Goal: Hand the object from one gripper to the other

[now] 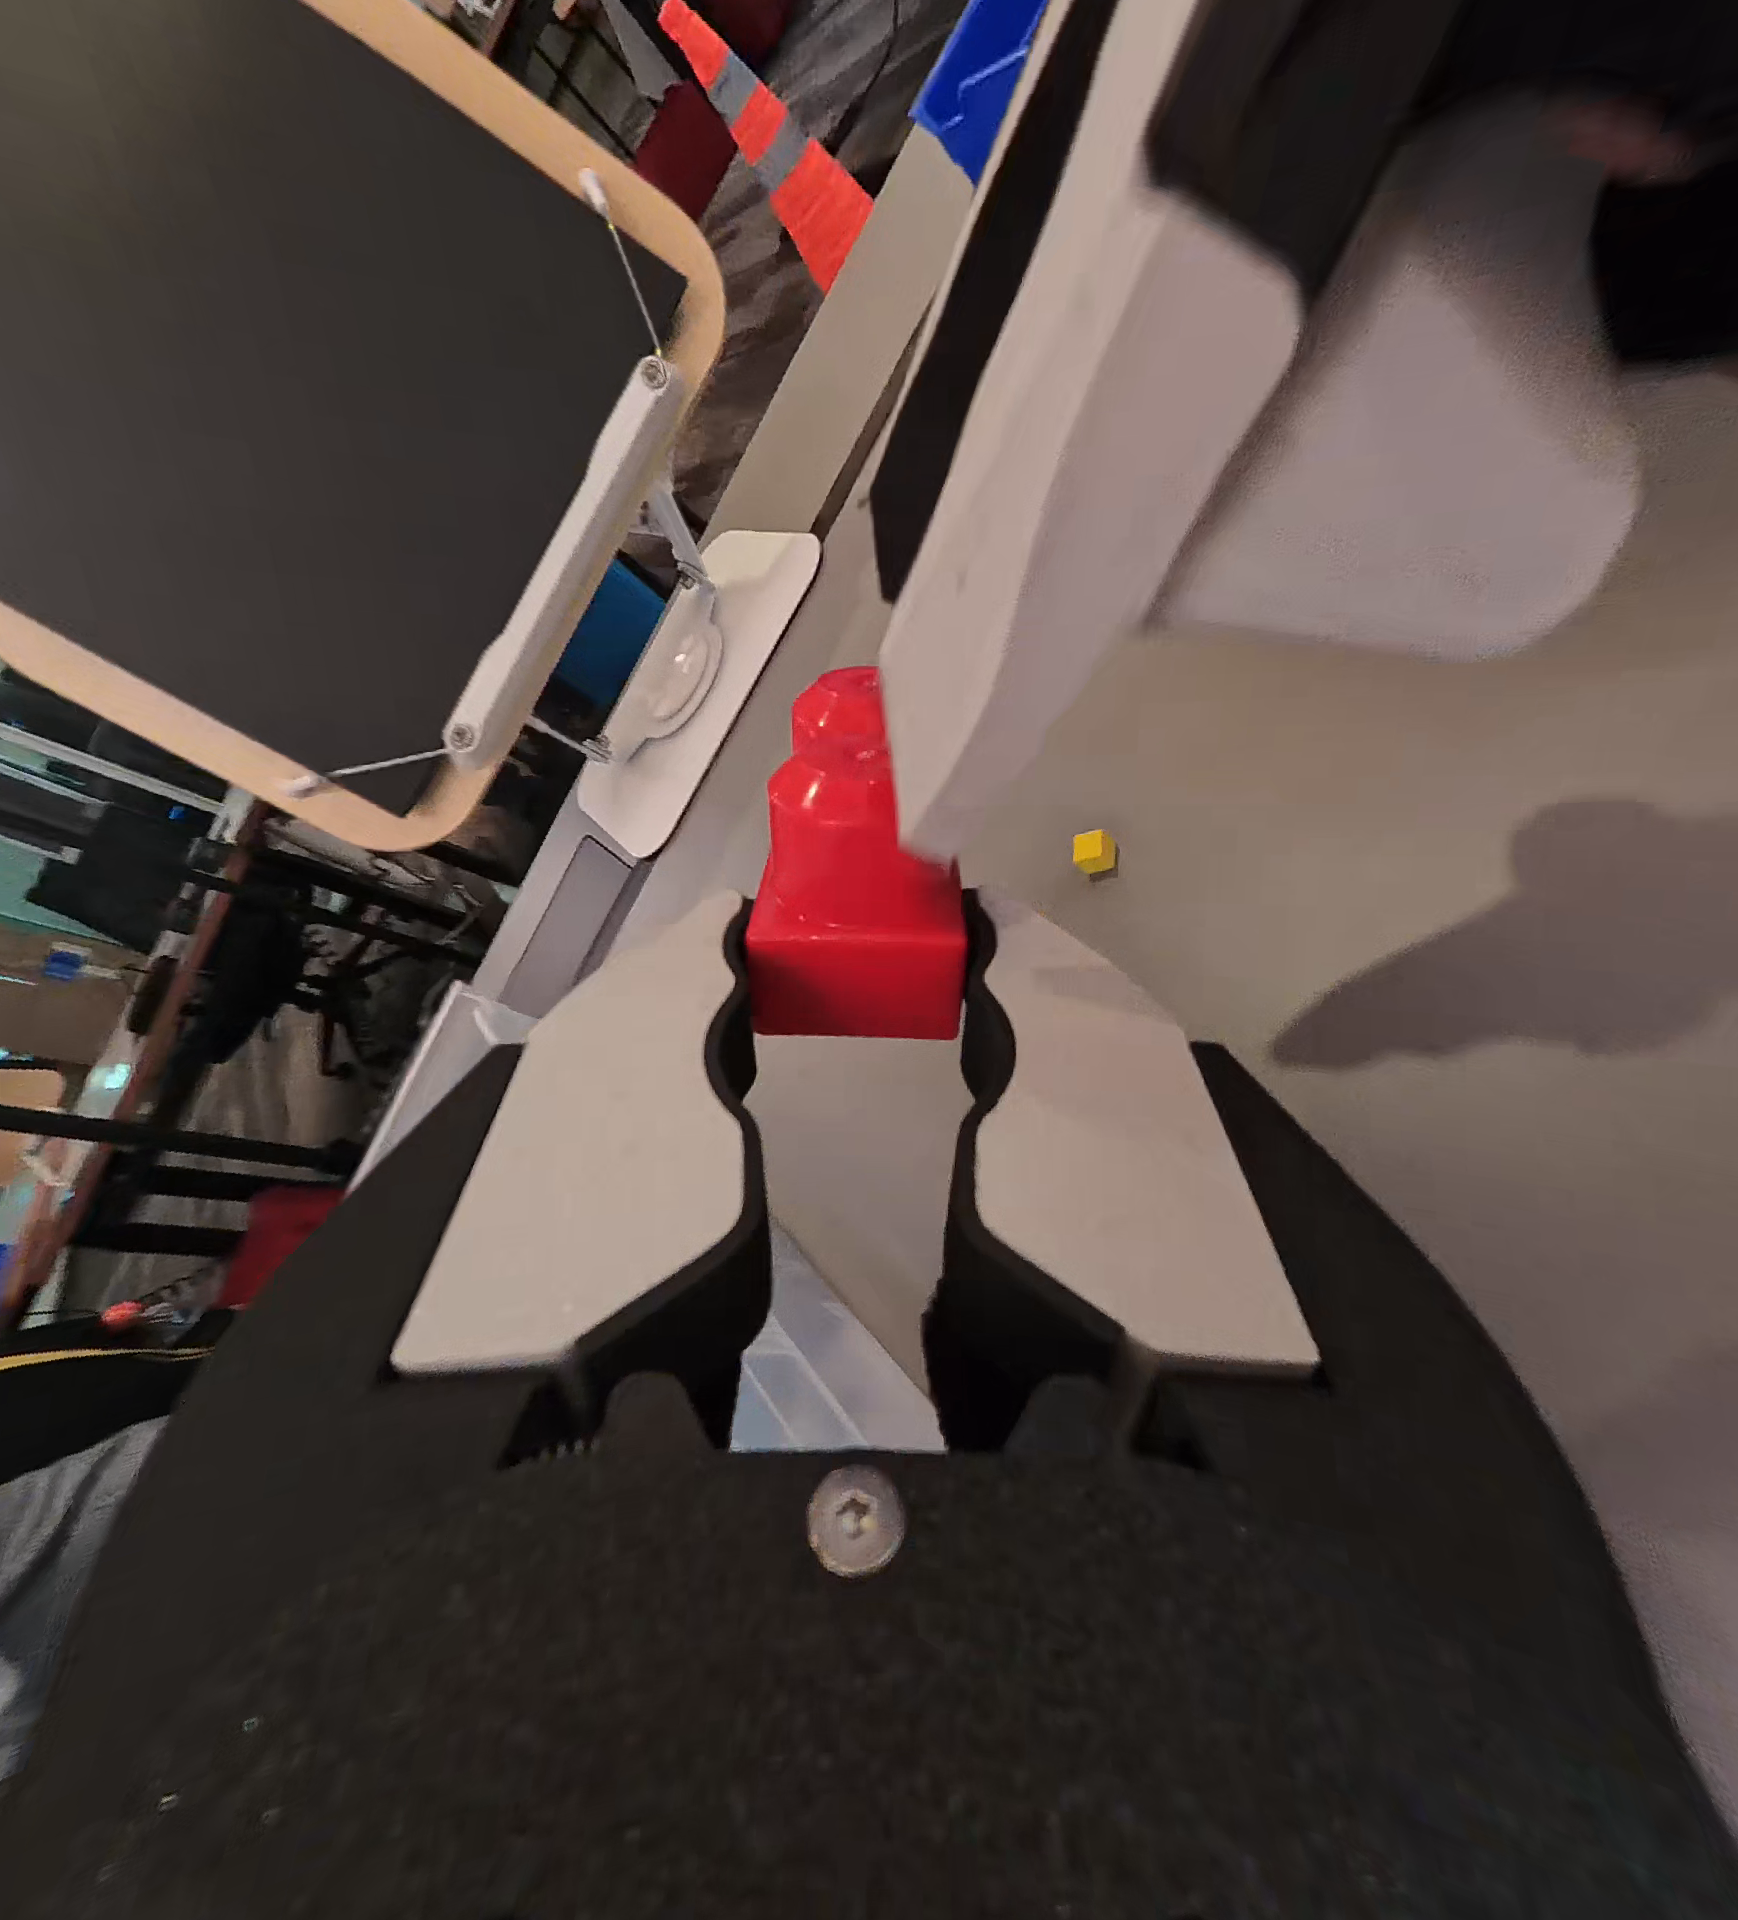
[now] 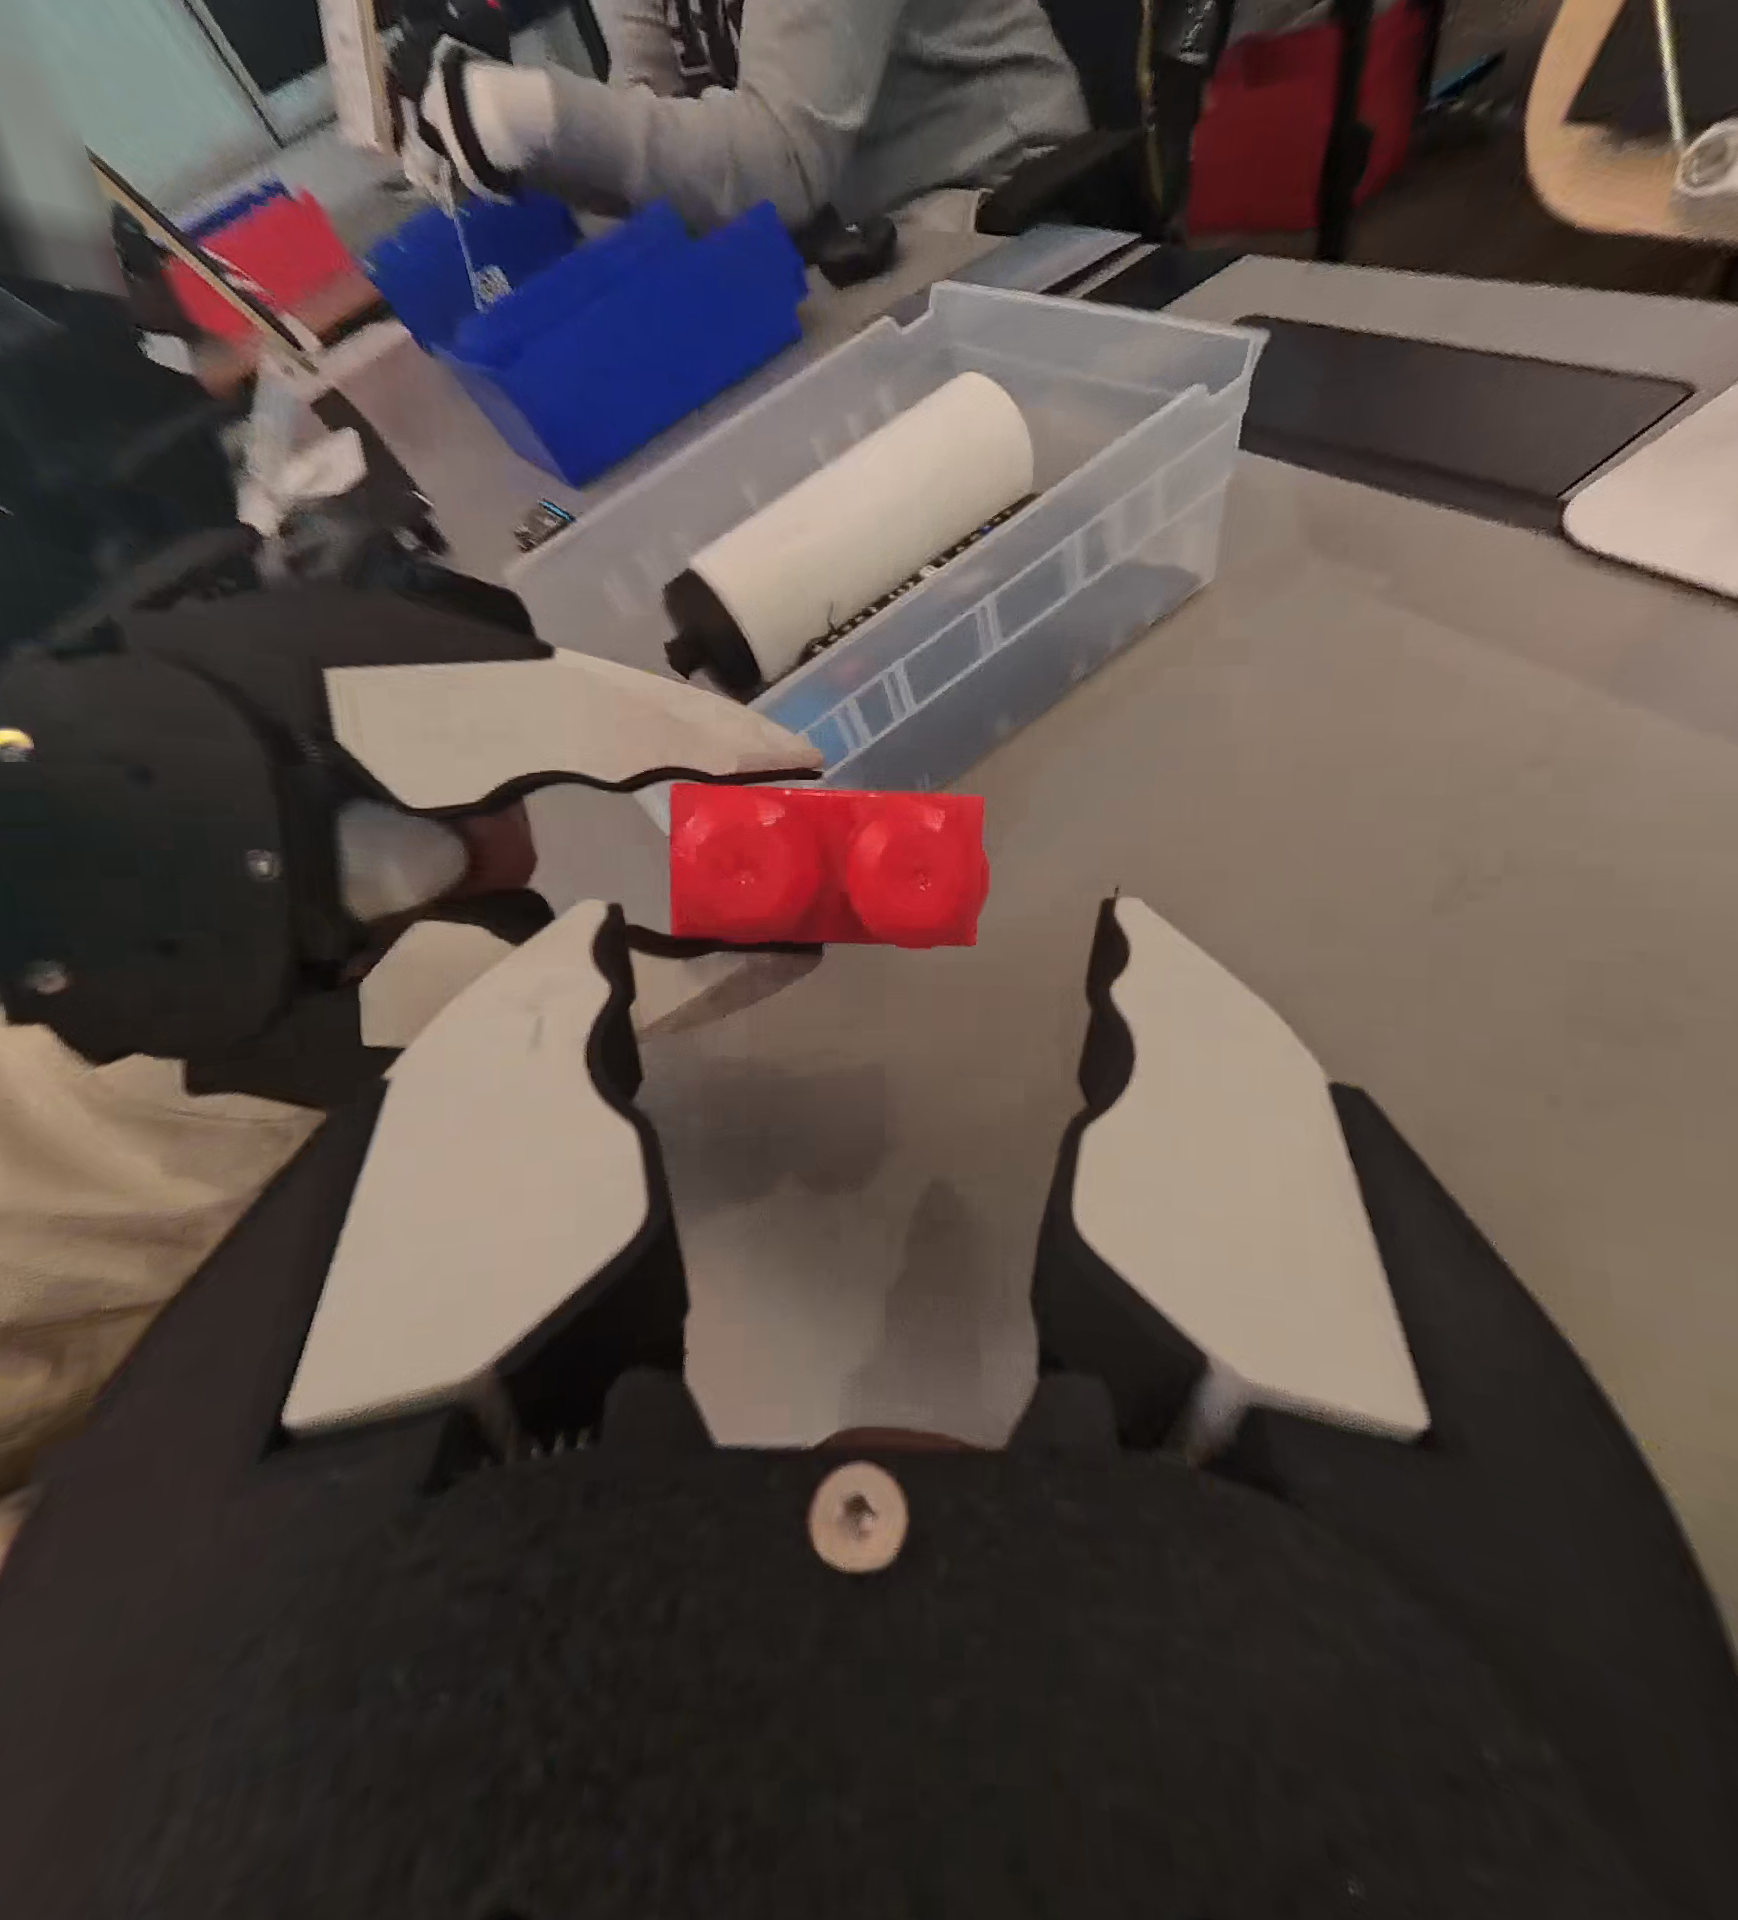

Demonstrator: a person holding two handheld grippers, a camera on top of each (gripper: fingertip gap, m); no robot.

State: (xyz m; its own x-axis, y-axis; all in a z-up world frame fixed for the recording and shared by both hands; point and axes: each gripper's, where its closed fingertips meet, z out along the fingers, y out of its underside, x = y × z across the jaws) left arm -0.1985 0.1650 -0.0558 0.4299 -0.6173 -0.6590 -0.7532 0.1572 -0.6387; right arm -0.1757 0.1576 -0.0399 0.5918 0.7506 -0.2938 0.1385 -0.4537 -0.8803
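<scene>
Above the counter (image 2: 1467,831):
Brick: red brick (image 2: 829,868) held in mid-air, long axis 9-to-3 o'clock, two studs facing the right camera.
Left gripper (image 1: 854,971): fingers clamp its 9 o'clock end.
Right gripper (image 2: 860,935): fingers spread wide, brick just ahead, untouched.

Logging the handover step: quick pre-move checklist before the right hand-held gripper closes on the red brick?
1. Left hand-held gripper holding red brick: ok, fingers clamp its sides.
2. Right hand-held gripper open: ok, jaws spread wider than the brick.
3. Brick between the right fingers: not ok, it sits just ahead of the tips.
4. Free end to grab: ok, the studded right half sticks out past the left fingers.
5. Clearance from clear bin: ok, it stands farther back on the table.
6. Right finger touching brick: cannot tell.
</scene>
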